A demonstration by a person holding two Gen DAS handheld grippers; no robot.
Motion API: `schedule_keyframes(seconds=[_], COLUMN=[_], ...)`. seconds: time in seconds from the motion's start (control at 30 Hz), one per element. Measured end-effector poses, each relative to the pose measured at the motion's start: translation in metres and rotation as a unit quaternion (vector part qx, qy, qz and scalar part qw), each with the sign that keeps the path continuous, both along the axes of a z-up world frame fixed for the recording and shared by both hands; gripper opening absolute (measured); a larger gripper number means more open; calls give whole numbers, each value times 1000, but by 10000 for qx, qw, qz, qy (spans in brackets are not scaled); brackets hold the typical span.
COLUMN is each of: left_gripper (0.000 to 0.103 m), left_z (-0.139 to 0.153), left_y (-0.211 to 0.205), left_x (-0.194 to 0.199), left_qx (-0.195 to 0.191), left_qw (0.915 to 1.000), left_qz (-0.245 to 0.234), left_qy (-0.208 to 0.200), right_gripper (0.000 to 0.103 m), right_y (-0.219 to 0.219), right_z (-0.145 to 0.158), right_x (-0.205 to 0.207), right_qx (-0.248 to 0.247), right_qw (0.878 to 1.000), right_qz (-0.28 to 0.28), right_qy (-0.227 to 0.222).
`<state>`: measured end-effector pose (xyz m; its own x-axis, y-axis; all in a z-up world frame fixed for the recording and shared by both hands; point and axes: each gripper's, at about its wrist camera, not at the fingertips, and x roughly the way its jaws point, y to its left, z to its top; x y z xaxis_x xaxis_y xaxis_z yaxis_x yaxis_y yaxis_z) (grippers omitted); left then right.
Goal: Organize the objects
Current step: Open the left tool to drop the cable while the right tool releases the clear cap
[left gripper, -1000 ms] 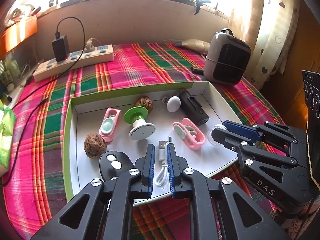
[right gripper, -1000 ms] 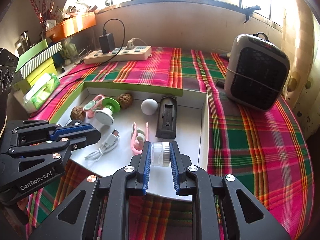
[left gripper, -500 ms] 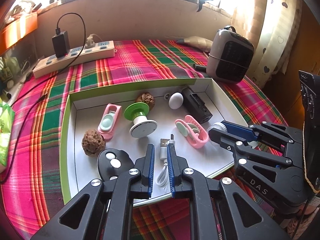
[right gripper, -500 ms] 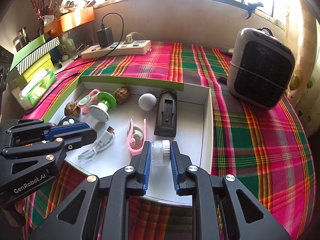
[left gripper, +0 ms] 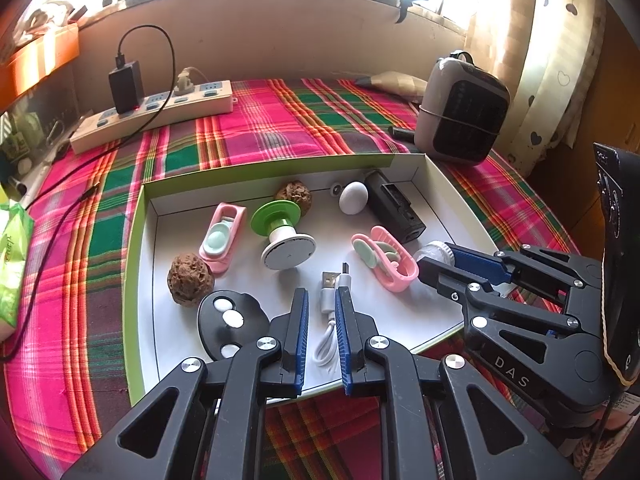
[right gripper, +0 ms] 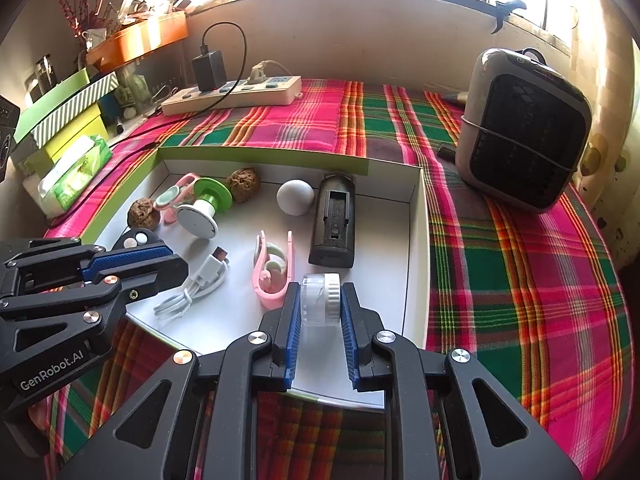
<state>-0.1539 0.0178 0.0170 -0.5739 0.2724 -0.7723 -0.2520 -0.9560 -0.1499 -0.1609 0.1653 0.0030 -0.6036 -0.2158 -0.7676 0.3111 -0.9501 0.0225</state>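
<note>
A white tray with a green rim [left gripper: 136, 260] lies on the plaid cloth. My left gripper [left gripper: 322, 292] hangs over its near edge with a coiled white USB cable [left gripper: 328, 340] between the pads; its jaws are opening, and the cable still fills the narrow gap. My right gripper [right gripper: 320, 286] is shut on a small clear jar with a white lid [right gripper: 322, 296], low over the tray's near right corner. In the tray lie two walnuts [left gripper: 188, 278], two pink clips [left gripper: 222, 236], a green and white spool [left gripper: 280, 232], a white ball [left gripper: 353, 197], a black box [left gripper: 394, 210] and a black remote [left gripper: 228, 320].
A grey heater [right gripper: 524, 128] stands right of the tray [right gripper: 416, 240]. Along the back wall runs a power strip [left gripper: 156, 114] with a black charger plugged in. A green tissue pack [right gripper: 76, 168] and green boxes [right gripper: 60, 120] sit at the left.
Both grippers stay where they were. The gap between the left pads looks slightly wider around the cable. The right gripper keeps the jar.
</note>
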Motion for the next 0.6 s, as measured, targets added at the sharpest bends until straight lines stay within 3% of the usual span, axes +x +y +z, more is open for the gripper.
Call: schedule_keyframes(seconds=[0.2, 0.6], left_gripper=[14, 22], left_z=[2, 6], left_y=[-1, -3], left_x=[4, 14], left_qx=[7, -84], left_qw=[10000, 9998], left_qz=[15, 170], left_qy=[25, 86], right_gripper=[33, 33], right_y=[1, 1], right_z=[2, 6], right_x=[4, 15], right_qx=[-38, -114], right_qw=[10000, 9999], right_qz=[-10, -36], right_qy=[50, 105])
